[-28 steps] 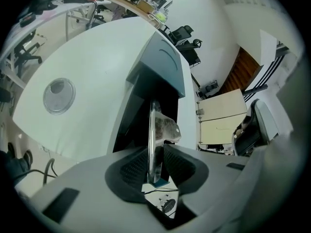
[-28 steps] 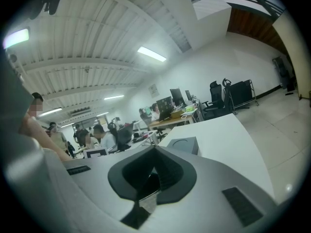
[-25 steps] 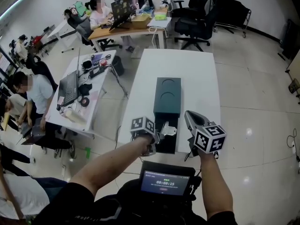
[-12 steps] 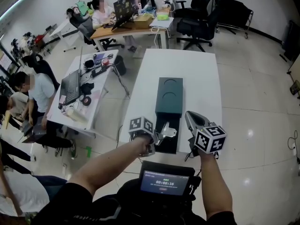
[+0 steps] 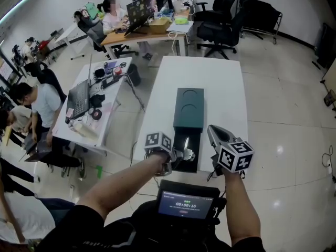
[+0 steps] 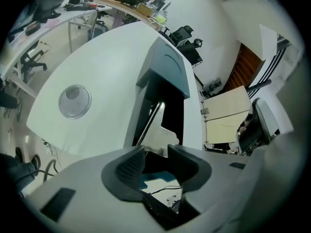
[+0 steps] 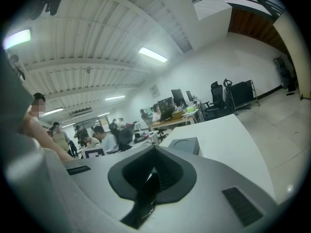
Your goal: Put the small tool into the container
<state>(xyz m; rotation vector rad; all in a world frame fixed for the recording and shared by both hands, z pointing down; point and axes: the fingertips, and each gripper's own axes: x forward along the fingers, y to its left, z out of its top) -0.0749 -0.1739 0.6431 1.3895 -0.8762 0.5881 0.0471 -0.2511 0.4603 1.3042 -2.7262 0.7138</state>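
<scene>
L tool (image 6: 155,155) jaws just opened wide, off the metal piece (image 6: 164,130), which leans in container's (image 5: 188,106) open end. R tool (image 7: 154,178) shut, empty. Risk: jaw tip snags piece on pull-back.

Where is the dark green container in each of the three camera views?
Head view: dark green container mid-frame, lying lengthwise on the white table.
Left gripper view: container at centre, its open end nearest, on the table.
Right gripper view: container small, slightly right of and below centre.
Shared landmark: the white table beneath it.
</scene>
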